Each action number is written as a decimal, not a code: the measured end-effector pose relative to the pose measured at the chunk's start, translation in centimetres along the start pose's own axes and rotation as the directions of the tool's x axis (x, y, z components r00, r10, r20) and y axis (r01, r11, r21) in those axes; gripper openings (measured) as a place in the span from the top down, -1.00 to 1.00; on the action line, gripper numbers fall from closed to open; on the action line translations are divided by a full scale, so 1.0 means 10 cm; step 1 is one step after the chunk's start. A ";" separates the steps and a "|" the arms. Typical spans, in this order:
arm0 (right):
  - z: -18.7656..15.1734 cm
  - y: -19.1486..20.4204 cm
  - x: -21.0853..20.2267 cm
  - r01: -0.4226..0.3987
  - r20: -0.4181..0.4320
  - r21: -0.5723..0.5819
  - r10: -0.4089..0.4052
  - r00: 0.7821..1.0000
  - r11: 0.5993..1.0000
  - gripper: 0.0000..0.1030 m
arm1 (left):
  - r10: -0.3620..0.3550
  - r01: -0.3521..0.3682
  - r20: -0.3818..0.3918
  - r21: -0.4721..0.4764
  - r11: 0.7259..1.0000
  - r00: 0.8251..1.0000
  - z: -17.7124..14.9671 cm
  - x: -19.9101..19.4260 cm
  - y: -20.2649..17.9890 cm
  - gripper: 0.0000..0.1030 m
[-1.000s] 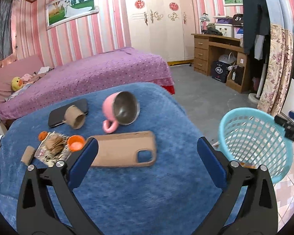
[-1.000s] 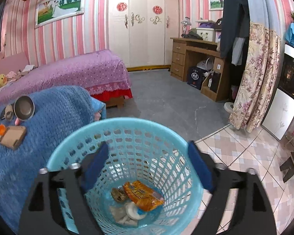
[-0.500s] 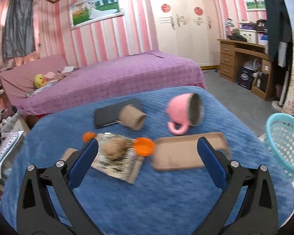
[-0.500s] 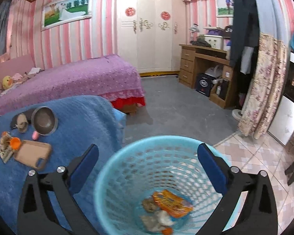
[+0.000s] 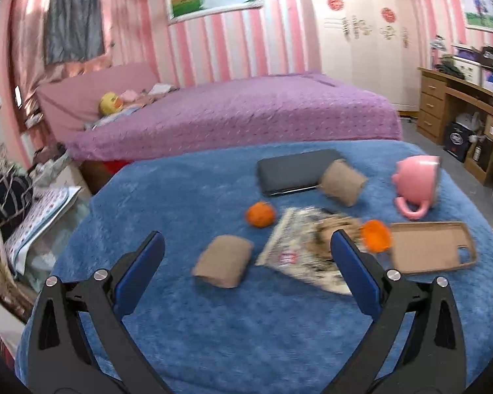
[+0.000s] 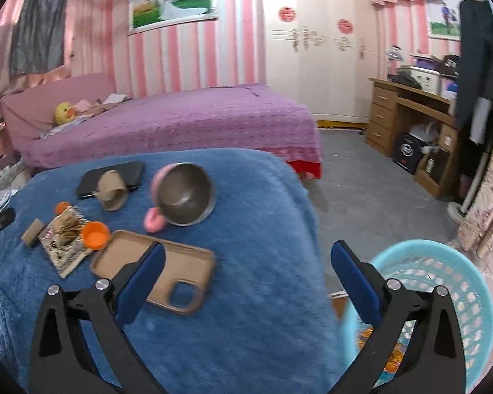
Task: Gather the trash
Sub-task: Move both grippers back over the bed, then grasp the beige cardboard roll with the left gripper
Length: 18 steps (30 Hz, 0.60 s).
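The left gripper (image 5: pixel 246 262) hangs above the blue fleece cover (image 5: pixel 213 328) with its jaws spread wide and nothing between the blue pads (image 5: pixel 138 275). Just ahead of the gap, slightly toward the left jaw, lies a brown cardboard tube (image 5: pixel 223 261) on its side. Beyond it sits a small orange fruit (image 5: pixel 260 214). Against the right jaw's tip lies a printed wrapper (image 5: pixel 299 246) with a brown crumpled lump (image 5: pixel 335 226) on top, and an orange cap (image 5: pixel 375 235) rests just past that jaw. Outboard of the right jaw is a tan phone case (image 5: pixel 434 246) lying flat. Farther ahead are a black phone (image 5: pixel 295 170), a second cardboard tube (image 5: pixel 343 182) touching its edge, and a pink mug (image 5: pixel 417 185) tipped on its side. The right gripper (image 6: pixel 246 279) is likewise spread wide and empty over the same cover. Its left jaw overlaps the phone case (image 6: pixel 157 272); the wrapper (image 6: pixel 64 243), the orange cap (image 6: pixel 95 234) and the tube (image 6: pixel 33 232) lie off beyond that jaw. The mug (image 6: pixel 180 193) shows its metal inside ahead of the gap. Behind and outboard of the right jaw stands a light blue mesh basket (image 6: pixel 460 282) on the floor, with coloured trash dimly visible at its bottom.
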State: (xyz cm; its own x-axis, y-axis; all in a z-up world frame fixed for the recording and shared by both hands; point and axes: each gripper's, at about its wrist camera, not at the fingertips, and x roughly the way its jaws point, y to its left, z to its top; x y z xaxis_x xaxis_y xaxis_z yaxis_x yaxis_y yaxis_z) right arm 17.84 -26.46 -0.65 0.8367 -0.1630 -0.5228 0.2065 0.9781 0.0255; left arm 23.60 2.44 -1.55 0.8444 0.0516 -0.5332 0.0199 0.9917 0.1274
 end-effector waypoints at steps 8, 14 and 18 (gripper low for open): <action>-0.01 0.54 0.15 -0.024 -0.009 -0.057 0.024 1.000 0.998 -0.91 | 0.084 -0.093 -0.097 -0.086 0.992 0.992 -0.12 0.33 0.57 -0.89; -0.08 0.77 0.26 -0.048 -0.048 -0.099 0.043 0.998 0.994 -0.91 | 0.068 -0.087 -0.171 -0.109 0.990 0.983 -0.19 0.59 0.73 -0.89; -0.11 0.83 0.32 -0.047 -0.070 -0.116 0.039 0.997 0.992 -0.91 | 0.006 -0.031 -0.217 -0.116 0.993 0.976 -0.20 0.74 0.68 -0.89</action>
State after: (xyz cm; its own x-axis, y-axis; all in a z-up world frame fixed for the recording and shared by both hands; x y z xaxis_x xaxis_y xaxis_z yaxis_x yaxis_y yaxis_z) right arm 21.71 -18.71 -3.06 0.8067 -0.1152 -0.5796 0.1067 0.9931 -0.0490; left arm 28.89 9.78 -6.30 0.7084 0.0815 -0.7011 -0.0689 0.9966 0.0462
